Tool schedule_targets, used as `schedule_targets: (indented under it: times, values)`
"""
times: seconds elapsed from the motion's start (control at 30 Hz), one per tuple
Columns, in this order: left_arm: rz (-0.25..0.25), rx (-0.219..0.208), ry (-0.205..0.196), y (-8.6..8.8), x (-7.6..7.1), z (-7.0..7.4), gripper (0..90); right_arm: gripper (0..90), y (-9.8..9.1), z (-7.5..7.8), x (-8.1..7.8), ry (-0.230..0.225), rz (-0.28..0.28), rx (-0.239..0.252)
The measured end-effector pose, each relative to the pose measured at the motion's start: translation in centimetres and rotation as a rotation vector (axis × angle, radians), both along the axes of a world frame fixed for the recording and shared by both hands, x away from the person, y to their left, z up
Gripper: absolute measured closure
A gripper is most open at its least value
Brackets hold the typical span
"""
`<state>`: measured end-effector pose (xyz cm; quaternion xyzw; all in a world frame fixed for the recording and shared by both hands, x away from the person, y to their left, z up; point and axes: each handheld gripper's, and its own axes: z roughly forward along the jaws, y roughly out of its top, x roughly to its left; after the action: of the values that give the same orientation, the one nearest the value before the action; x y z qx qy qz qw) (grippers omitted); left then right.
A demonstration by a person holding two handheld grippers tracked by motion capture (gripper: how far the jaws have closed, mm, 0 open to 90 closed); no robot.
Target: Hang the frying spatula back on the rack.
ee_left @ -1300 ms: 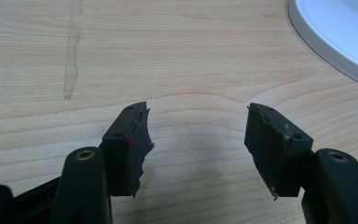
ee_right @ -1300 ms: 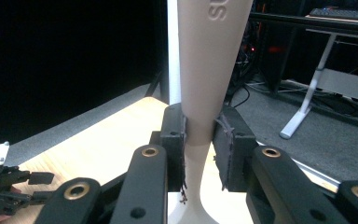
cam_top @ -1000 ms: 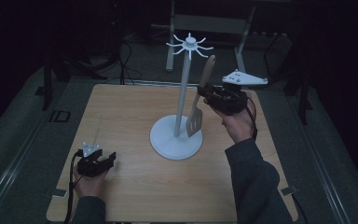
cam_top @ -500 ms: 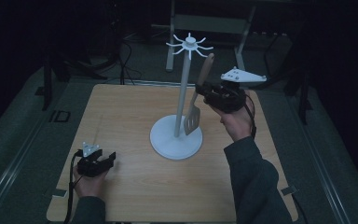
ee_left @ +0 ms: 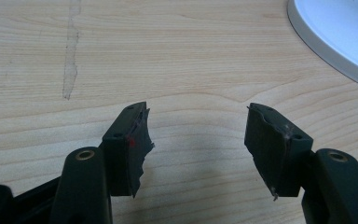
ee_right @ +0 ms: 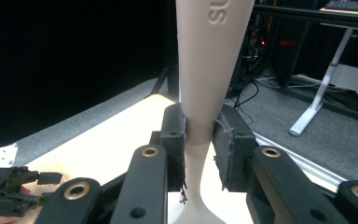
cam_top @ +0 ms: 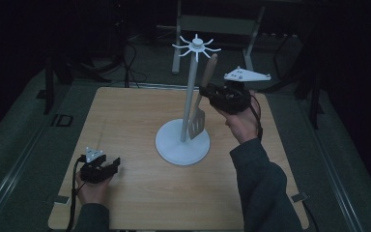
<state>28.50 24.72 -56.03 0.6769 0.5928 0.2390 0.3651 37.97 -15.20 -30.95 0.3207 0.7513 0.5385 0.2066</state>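
Note:
A white utensil stand (cam_top: 190, 96) with a round base (cam_top: 174, 145) and hooked arms on top stands mid-table. My right gripper (cam_top: 206, 91) is shut on a beige-handled spatula (cam_top: 204, 92), held upright just right of the pole, blade (cam_top: 197, 123) hanging above the base. In the right gripper view the handle (ee_right: 209, 56) is clamped between both pads, near my right gripper (ee_right: 199, 154). My left gripper (cam_top: 112, 165) rests open near the table's front left; in its own view my left gripper (ee_left: 196, 140) has nothing between its fingers, bare wood beneath.
The wooden table (cam_top: 125, 116) sits on grey floor. A desk frame (cam_top: 212, 24) and cables stand beyond its far edge. A corner of the stand's base (ee_left: 340, 37) shows upper right in the left gripper view.
My right gripper has lifted the spatula slightly and brought it a little closer to the pole. The left gripper has stayed put.

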Motion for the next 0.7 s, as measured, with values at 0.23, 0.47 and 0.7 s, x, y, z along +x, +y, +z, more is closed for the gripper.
schedule_targets:
  times: [0.23,0.47,0.7]
  values:
    - [-0.001,0.002,0.002,-0.01,0.01,-0.01,40.0,74.7,0.34,-0.10,0.32,0.011,0.002,-0.003]
    - [0.000,0.000,-0.001,0.03,-0.02,0.02,40.0,74.6,0.72,-0.31,0.65,0.023,0.001,-0.012]
    - [0.001,-0.002,-0.004,0.08,-0.03,0.05,40.0,74.0,1.05,-0.47,0.78,0.017,-0.005,-0.023]
